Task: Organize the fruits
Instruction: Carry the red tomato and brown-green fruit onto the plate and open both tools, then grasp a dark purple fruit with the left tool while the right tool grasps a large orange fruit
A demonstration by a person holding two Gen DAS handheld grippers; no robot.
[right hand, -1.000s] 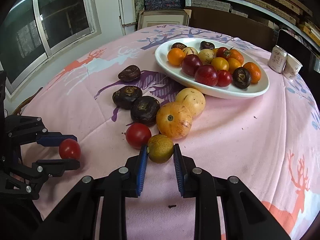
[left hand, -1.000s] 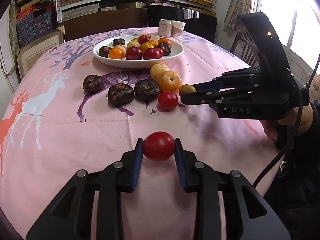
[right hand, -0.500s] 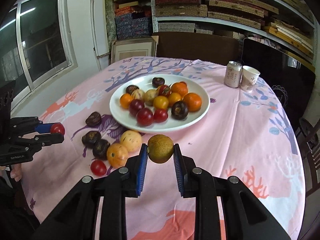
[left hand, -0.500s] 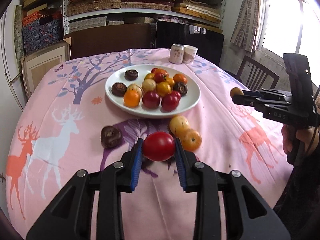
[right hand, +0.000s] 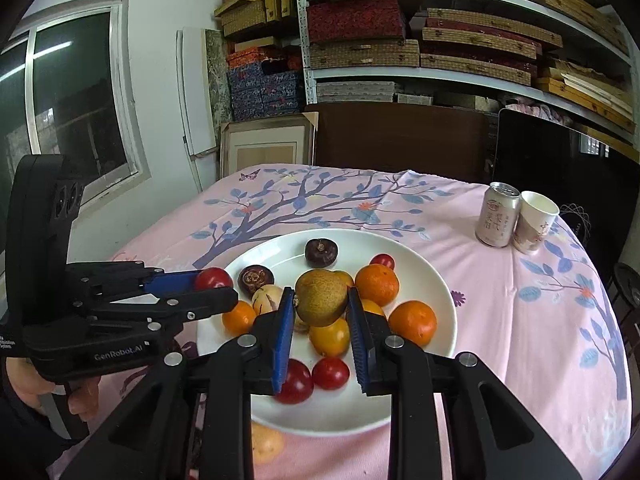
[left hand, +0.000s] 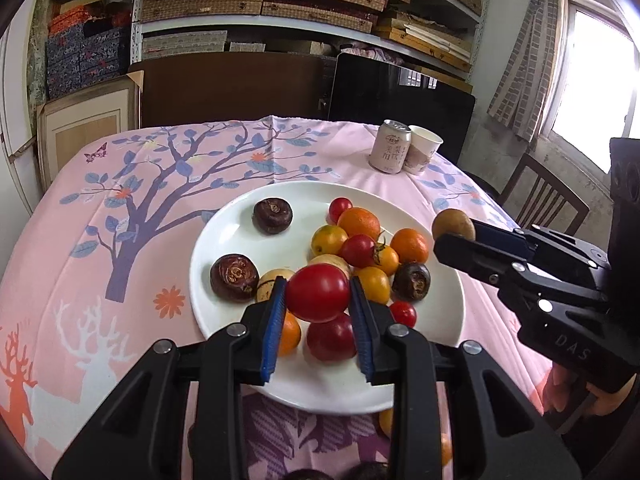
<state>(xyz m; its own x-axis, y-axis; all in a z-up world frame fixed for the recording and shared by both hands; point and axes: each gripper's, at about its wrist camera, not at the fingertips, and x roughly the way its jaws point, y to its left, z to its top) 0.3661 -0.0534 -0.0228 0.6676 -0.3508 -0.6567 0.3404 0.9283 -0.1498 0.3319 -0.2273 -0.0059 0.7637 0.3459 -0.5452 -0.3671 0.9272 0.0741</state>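
Note:
My left gripper (left hand: 318, 304) is shut on a red tomato (left hand: 318, 298) and hangs above the near side of the white plate (left hand: 224, 220). In the right wrist view the same left gripper (right hand: 218, 284) reaches in over the plate's left rim with the red tomato (right hand: 213, 279). My right gripper (right hand: 320, 300) is shut on a brownish-green round fruit (right hand: 320, 297) above the white plate (right hand: 424, 264). From the left wrist view the right gripper (left hand: 460, 236) comes in at the plate's right edge, holding the brownish fruit (left hand: 452, 222). The plate holds several oranges, tomatoes and dark fruits.
A drink can (left hand: 390, 146) and a paper cup (left hand: 424, 150) stand on the pink tablecloth beyond the plate. A few loose fruits (right hand: 266, 444) lie near the plate's front edge. A chair (left hand: 544, 200) stands at the right; shelves with boxes fill the back wall.
Both grippers rose from the near table and moved forward over the plate, each carrying its fruit. The loose fruits on the cloth now lie below and behind them.

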